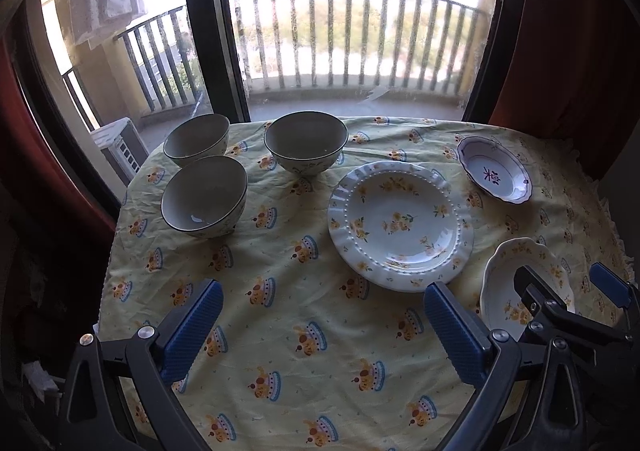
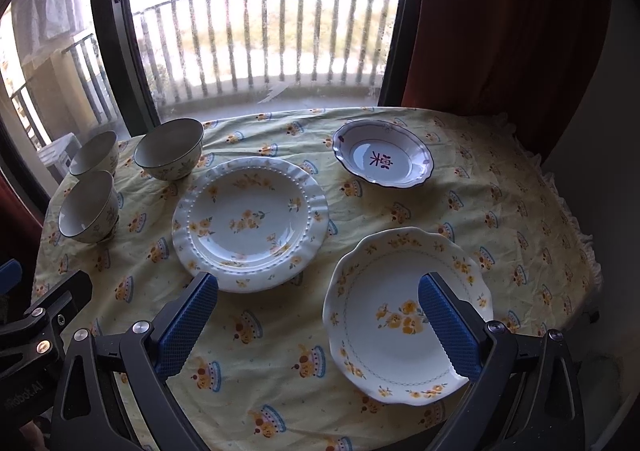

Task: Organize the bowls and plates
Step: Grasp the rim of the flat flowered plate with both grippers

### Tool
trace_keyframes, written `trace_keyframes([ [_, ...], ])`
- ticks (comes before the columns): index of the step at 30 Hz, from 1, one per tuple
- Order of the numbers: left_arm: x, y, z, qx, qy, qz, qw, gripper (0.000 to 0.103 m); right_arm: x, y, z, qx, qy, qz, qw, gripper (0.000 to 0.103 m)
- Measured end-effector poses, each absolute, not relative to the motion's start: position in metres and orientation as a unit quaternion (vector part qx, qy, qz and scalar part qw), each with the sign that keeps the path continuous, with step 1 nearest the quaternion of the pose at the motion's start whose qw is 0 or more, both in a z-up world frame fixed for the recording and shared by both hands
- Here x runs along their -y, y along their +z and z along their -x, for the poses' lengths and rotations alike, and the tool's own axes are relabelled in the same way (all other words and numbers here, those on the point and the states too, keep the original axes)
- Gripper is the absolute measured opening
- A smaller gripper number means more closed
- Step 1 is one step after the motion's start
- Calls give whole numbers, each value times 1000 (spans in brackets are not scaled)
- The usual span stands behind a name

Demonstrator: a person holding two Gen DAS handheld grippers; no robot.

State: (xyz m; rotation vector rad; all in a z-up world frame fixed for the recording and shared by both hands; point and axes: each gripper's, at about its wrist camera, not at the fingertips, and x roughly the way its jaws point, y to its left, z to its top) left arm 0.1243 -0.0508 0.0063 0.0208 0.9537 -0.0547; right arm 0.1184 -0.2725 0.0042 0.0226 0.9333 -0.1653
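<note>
On the cake-print tablecloth [image 2: 280,351], purple-rimmed dish [image 2: 383,154] bears a red character; left gripper [image 1: 320,331] and right gripper [image 2: 320,325] both released, empty

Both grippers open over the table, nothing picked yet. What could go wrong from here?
1. The tablecloth is wrinkled and loose; dragging a plate may bunch it and shift other dishes.
2. The scalloped plate lies flat under the right gripper, so a rim pinch may slip.
3. The three bowls sit close together near the table's far left edge; the left gripper reaching for one could knock a neighbour off.
</note>
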Motion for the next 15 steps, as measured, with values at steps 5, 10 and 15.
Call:
trace_keyframes([
  [5, 89, -4, -127, -467, -13, 12, 884, 96, 310, -3, -125, -457, -59, -2, 888, 96],
  [10, 131, -21, -129, -482, -11, 40, 875, 92, 352, -12, -131, -456, -49, 30, 888, 96],
  [15, 169, -47, -130, -494, -7, 51, 868, 91, 394, -36, -138, -475, -42, 32, 879, 96],
])
